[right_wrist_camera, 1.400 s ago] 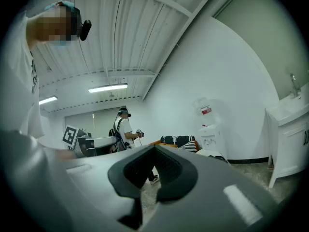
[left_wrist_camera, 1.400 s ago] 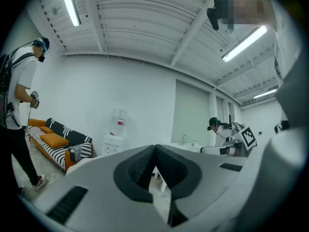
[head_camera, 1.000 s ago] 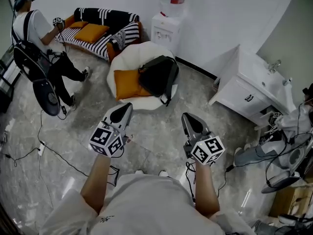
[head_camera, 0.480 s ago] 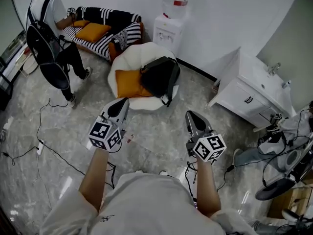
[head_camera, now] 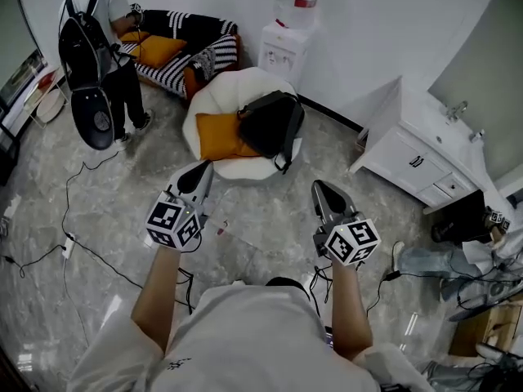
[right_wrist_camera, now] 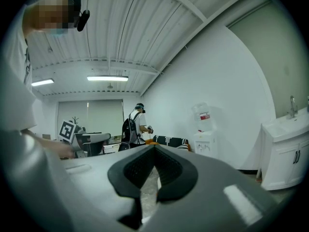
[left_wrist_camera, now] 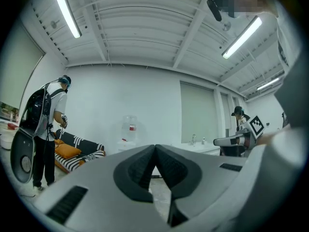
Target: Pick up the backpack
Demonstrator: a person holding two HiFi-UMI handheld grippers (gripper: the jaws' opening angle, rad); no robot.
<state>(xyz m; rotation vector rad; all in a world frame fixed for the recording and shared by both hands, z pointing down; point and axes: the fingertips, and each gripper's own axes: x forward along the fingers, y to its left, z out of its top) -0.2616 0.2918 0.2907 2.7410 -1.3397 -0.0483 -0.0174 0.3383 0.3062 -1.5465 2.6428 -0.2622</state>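
**Both grippers closed and empty, short of the backpack**

Head view, looking steeply down. The black backpack (head_camera: 270, 125) is lying on a round white chair (head_camera: 239, 82). It is leaning against an orange cushion (head_camera: 216, 135) on the same seat, and one strap is hanging over the chair's front edge. The left gripper (head_camera: 201, 168) and the right gripper (head_camera: 318, 188) are being held out level over the grey marble floor (head_camera: 261, 227). They are side by side, well apart from each other, and both are pointing toward the chair. The left gripper's tip is sitting near the chair's front edge, and the right gripper is standing farther off; neither is touching the backpack. In each gripper view the two jaws are meeting at their tips with nothing between them, so both grippers are clenched on nothing.

Behind the chair, a striped sofa (head_camera: 184, 31) is carrying a second orange cushion (head_camera: 157, 49), and a water dispenser (head_camera: 285, 51) is standing against the wall. A white sink cabinet (head_camera: 413, 149) is occupying the right side. At upper left, another person (head_camera: 98, 31) wearing a dark pack is standing beside the sofa. Cables (head_camera: 82, 243) are trailing across the floor.
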